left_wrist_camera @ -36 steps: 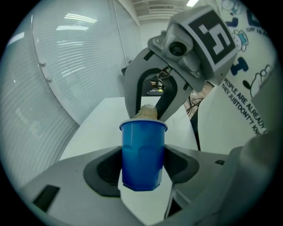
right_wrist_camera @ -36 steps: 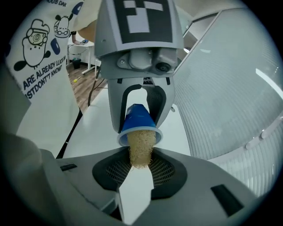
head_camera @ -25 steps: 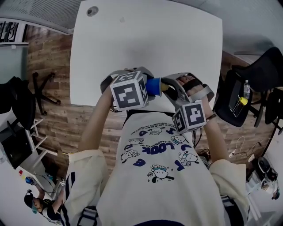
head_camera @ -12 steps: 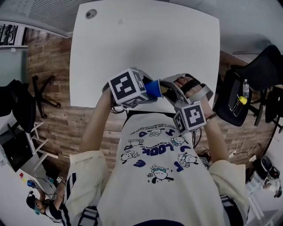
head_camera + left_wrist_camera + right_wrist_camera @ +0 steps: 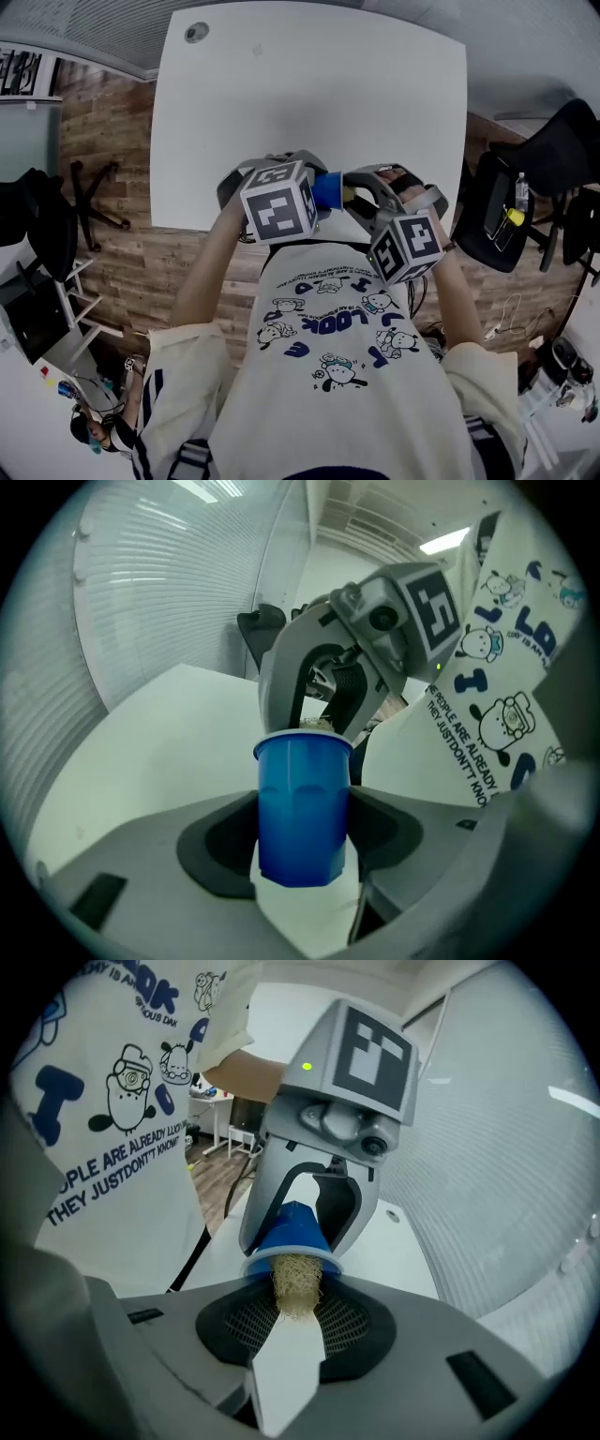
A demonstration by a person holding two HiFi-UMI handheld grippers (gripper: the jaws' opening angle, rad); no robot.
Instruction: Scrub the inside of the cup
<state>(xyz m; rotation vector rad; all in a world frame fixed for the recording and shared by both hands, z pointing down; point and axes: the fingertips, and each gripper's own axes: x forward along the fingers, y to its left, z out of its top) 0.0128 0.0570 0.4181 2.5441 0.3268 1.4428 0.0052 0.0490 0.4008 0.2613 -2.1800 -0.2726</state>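
Left hand-held gripper [image 5: 302, 832] clamps the blue cup [image 5: 302, 780] by its sides over the near edge of the desk [image 5: 309, 94]. My right hand-held gripper [image 5: 298, 1321] pinches a scrubber [image 5: 298, 1283] pushed into its mouth. Scrubbing is in hand, I judge; next, twist it round the wall. Both angle down, near my chest [image 5: 337, 375].
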